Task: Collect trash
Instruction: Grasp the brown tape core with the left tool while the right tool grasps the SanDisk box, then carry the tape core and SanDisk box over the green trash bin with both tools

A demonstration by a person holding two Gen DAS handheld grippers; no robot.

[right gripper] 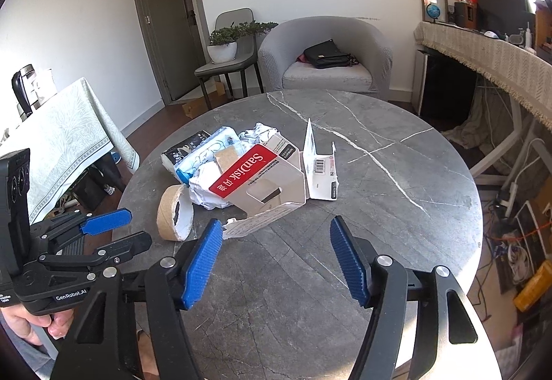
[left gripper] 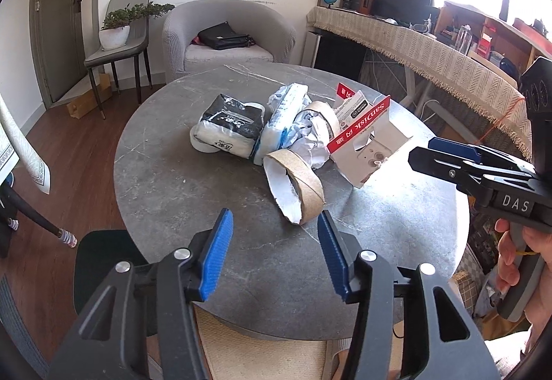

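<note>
A heap of trash lies on the round grey marble table [left gripper: 193,193] [right gripper: 396,207]. It holds a cardboard tape core [left gripper: 296,187] [right gripper: 174,212], a red and white SanDisk box [left gripper: 365,138] [right gripper: 255,180], crumpled white paper [left gripper: 310,138] [right gripper: 207,197], a black and white tissue pack [left gripper: 227,128] [right gripper: 183,152] and a blue-white wrapper [left gripper: 283,118] [right gripper: 203,156]. My left gripper [left gripper: 274,218] [right gripper: 138,227] stands open just short of the tape core, holding nothing. My right gripper [right gripper: 276,225] [left gripper: 421,149] is open too; the box's torn near edge lies by its left fingertip, untouched.
A white barcode card [right gripper: 321,166] stands beside the box. Behind the table are a grey armchair [left gripper: 227,31] [right gripper: 327,49] with a black bag, and a chair bearing a potted plant [left gripper: 117,25]. A cloth-covered counter [left gripper: 431,45] runs along the right, another clothed table [right gripper: 62,138] at left.
</note>
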